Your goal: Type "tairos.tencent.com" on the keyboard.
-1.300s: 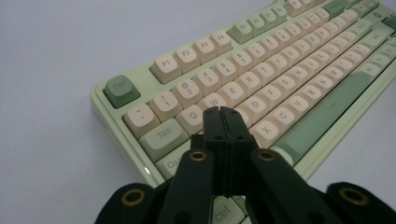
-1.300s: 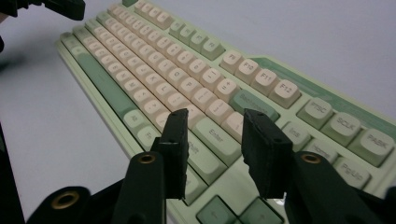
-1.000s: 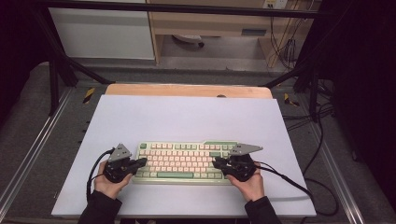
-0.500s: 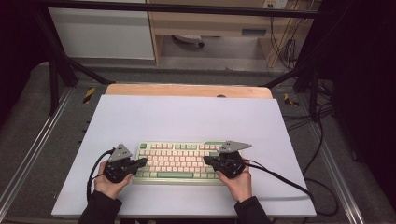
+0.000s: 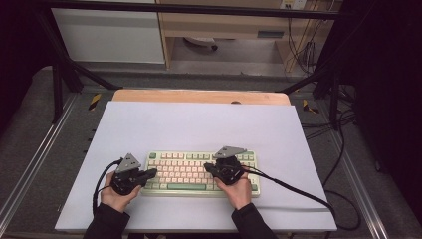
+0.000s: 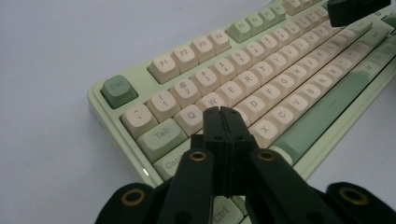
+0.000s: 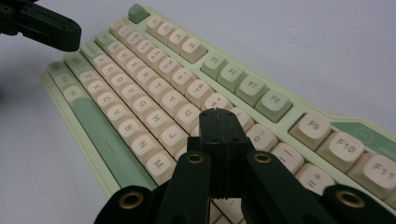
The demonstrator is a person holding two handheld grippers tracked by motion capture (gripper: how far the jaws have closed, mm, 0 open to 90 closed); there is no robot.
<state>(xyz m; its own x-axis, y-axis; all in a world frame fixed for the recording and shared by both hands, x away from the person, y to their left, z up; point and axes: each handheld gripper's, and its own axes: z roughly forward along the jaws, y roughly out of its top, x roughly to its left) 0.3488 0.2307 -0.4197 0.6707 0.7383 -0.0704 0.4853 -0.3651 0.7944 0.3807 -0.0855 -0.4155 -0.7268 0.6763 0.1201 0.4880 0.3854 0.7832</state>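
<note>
You are typing with both grippers, each used as a single closed tip. Nearest you, your left hand (image 5: 115, 196) holds the left gripper (image 5: 151, 173) at the left end of the pale green keyboard with cream keycaps (image 5: 199, 173); its jaws are clenched together on nothing, and in the left gripper view the tip (image 6: 222, 114) sits low over the home row near A and S, just below W. I cannot tell whether it is pressing a key or only hovering above it.

Your right hand (image 5: 238, 189) brings the right gripper (image 5: 208, 169) over the middle-right of the keys. Its jaws are also pressed shut and empty, and in the right gripper view the tip (image 7: 217, 116) hangs over the keys around U, I and K.

The keyboard lies flat on the white tabletop (image 5: 199, 124), near your edge and square to it, with bare surface beyond up to the light wooden board (image 5: 199, 96) at the far side.

The next move looks like a keystroke: choose one key, centre the closed tip over its cap, and go straight down. The tip is nearly as wide as a cap, so drift sideways would likely catch a neighbour. Keep the other gripper lifted clear.
</note>
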